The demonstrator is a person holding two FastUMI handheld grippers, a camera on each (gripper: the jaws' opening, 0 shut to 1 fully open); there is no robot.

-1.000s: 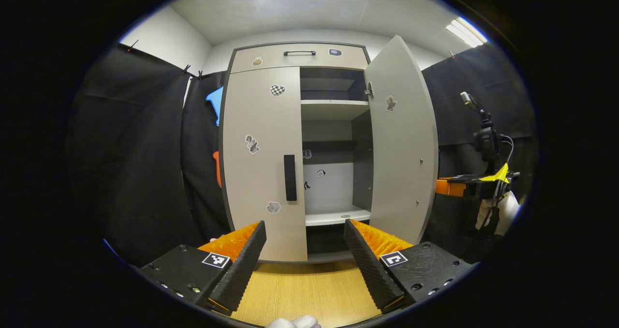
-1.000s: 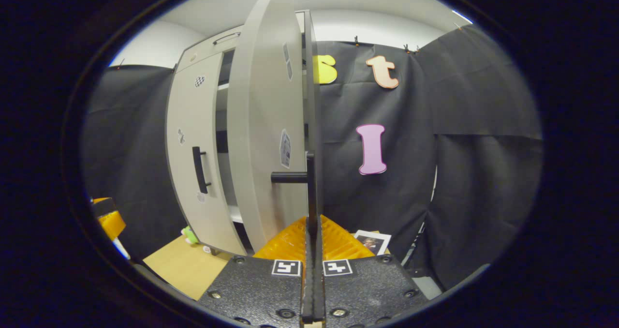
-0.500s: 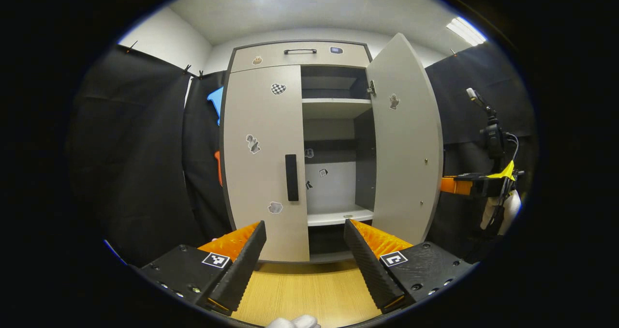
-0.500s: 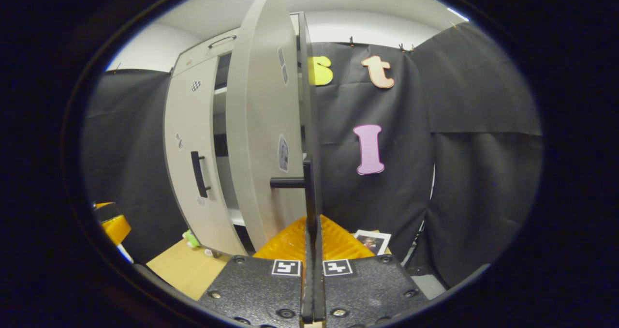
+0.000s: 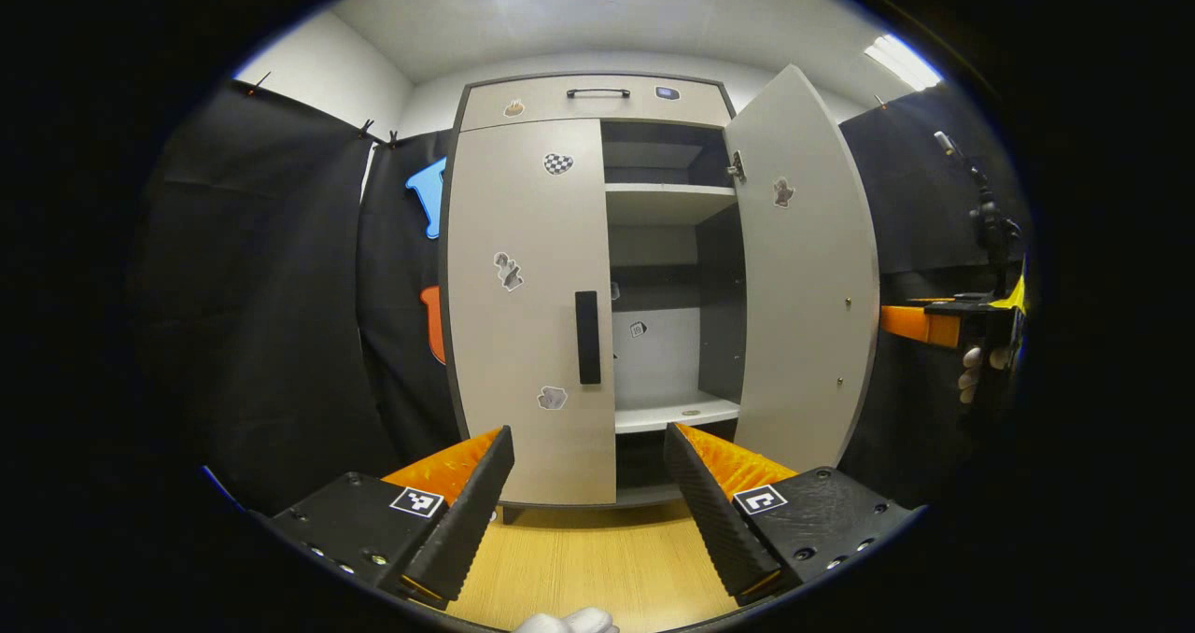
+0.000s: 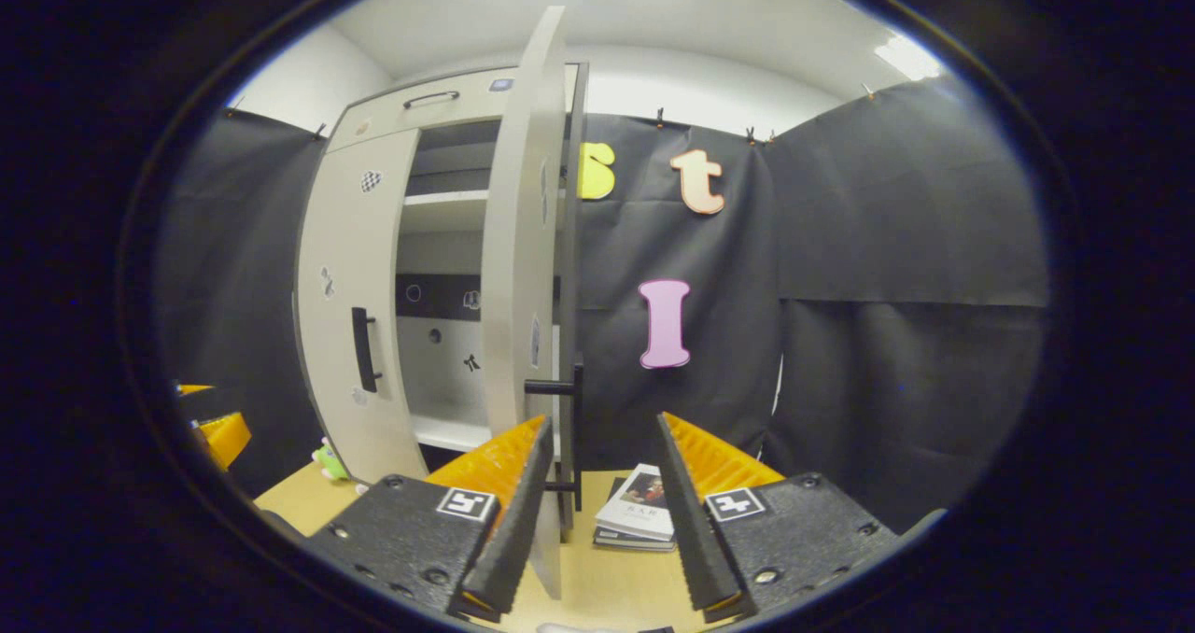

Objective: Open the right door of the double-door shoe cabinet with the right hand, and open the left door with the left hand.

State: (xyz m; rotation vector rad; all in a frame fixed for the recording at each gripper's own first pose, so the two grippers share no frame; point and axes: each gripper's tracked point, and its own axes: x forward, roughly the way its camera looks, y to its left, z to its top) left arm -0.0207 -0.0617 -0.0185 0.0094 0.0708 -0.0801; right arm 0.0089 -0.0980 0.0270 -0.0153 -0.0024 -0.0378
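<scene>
Right door (image 5: pixel 808 269) swung wide, right gripper (image 6: pixel 597 512) spread, off its handle (image 6: pixel 571 409). Left door (image 5: pixel 527 306) shut (remaining half); left gripper (image 5: pixel 588 502) spread before it.

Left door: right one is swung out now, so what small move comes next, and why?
Probably ease the left tool forward and up toward the left door's handle. That door sits closed while the right door stands open, and the right tool is open, its handle between the fingers but ungripped. The left tool is open too, below and short of the handle.
</scene>
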